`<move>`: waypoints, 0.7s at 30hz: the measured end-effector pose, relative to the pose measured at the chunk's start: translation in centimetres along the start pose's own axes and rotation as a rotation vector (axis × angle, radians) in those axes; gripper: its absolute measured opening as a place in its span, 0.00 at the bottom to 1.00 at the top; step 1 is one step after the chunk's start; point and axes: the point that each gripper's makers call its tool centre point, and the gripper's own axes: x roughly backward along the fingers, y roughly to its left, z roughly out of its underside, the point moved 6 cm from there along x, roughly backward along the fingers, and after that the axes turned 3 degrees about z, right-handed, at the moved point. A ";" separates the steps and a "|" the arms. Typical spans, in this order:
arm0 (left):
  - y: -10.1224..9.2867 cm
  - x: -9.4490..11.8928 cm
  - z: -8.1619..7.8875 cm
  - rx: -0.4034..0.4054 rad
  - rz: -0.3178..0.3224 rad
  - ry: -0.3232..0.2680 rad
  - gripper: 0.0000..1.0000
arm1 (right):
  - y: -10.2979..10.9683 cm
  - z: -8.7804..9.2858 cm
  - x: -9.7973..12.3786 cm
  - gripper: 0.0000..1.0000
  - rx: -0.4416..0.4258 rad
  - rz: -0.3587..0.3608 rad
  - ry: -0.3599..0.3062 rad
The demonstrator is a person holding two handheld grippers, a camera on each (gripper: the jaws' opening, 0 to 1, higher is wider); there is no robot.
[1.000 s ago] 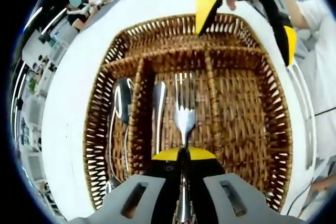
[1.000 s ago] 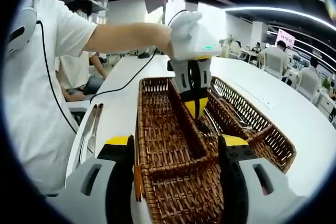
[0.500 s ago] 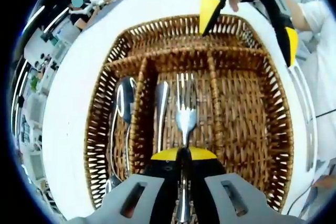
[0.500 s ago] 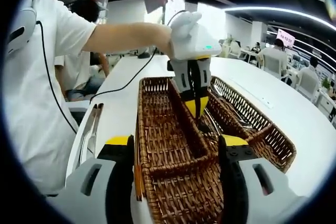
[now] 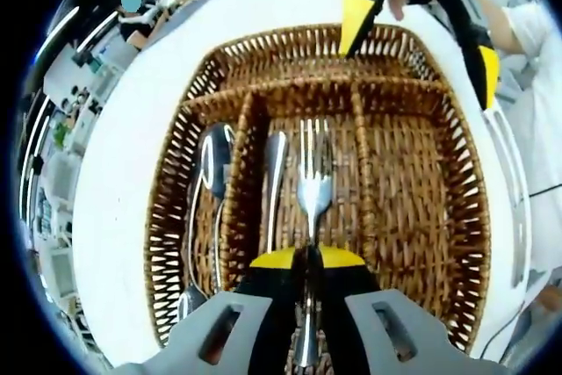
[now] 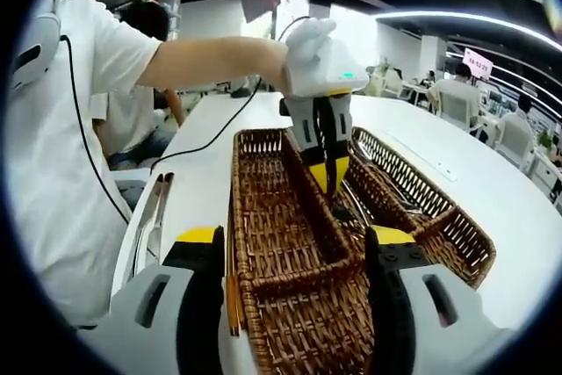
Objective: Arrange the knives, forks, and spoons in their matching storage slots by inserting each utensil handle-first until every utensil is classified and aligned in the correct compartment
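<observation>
In the left gripper view, the left tool point(image 5: 307, 263) has its yellow-tipped jaws closed tightly on the handle of a fork point(image 5: 313, 180), at 6 o'clock of the view. The fork points up toward 12 o'clock, tines away from the tool, and it lies over the middle compartment of the wicker tray point(image 5: 465, 217). Just beside it, toward 9 o'clock in the same compartment, lies another long utensil point(image 5: 274, 177); I cannot tell which kind it is. In the narrow compartment further toward 9 o'clock lies a spoon point(image 5: 213, 164) with its bowl toward 12 o'clock. The compartment at 3 o'clock shows bare wicker. The tray stands on a white worktop point(image 5: 114, 182).

The right tool point(image 5: 413, 15) comes in at 1 o'clock, with its two yellow tips spread wide, one by the far rim of the tray and the other outside it. On the worktop at 3 o'clock, beside the tray, lie two knives point(image 5: 507, 177).

In the right gripper view, the right tool point(image 6: 294, 248) has its jaws wide apart and holds nothing; the near end of the tray point(image 6: 290, 278) is between them. The left tool point(image 6: 323, 169) hangs over the tray toward 12 o'clock, held by a person's hand point(image 6: 303, 41). The knives point(image 6: 149, 217) lie at 9 o'clock on the worktop point(image 6: 492, 182).
</observation>
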 end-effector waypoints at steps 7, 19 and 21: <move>-0.4 -0.4 0.3 -0.008 0.013 0.010 0.03 | 0.2 0.1 0.0 0.67 0.001 0.000 -0.001; -0.3 -0.3 0.4 -0.022 0.018 0.008 0.03 | 0.2 0.2 0.1 0.67 -0.001 0.000 0.002; -0.3 -0.3 0.4 -0.022 0.019 0.008 0.03 | 0.2 0.2 0.1 0.67 -0.001 0.000 0.000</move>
